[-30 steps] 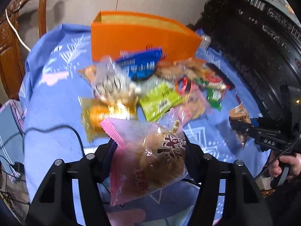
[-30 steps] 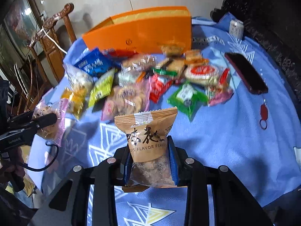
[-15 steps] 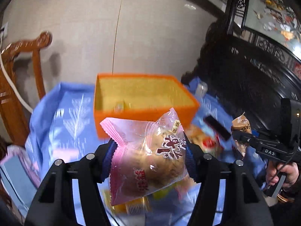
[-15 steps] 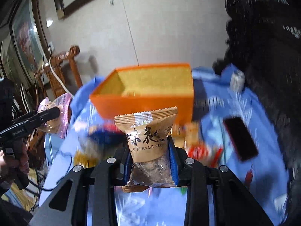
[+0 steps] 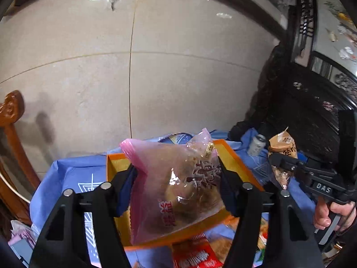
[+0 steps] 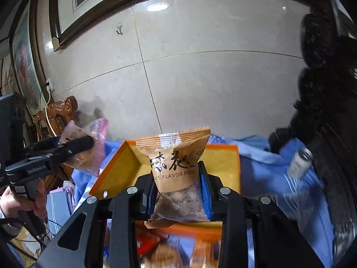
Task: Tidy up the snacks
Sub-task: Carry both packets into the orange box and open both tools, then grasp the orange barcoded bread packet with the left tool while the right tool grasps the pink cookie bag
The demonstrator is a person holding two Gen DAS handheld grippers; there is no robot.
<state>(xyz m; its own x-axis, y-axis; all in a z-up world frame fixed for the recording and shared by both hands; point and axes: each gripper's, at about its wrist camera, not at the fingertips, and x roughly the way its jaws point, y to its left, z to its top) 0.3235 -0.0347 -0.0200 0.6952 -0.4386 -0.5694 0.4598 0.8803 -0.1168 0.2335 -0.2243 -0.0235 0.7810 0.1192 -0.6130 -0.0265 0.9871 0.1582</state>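
The left gripper [image 5: 176, 185] has its jaws opening around a pink pastry packet [image 5: 178, 192], which sits between the pads above the orange box [image 5: 243, 167]; the right gripper [image 6: 178, 192] clamps a brown peanut packet [image 6: 176, 167] upright over the same box. Loose snacks [image 5: 194, 254] lie on the blue tablecloth [image 5: 67, 174] below; a can [image 6: 299, 160] stands beside the box.

A glossy tiled wall [image 5: 178, 67] fills the upper frame. A carved wooden chair [image 6: 58, 111] stands at left. Dark carved furniture [image 5: 312, 102] occupies the right.
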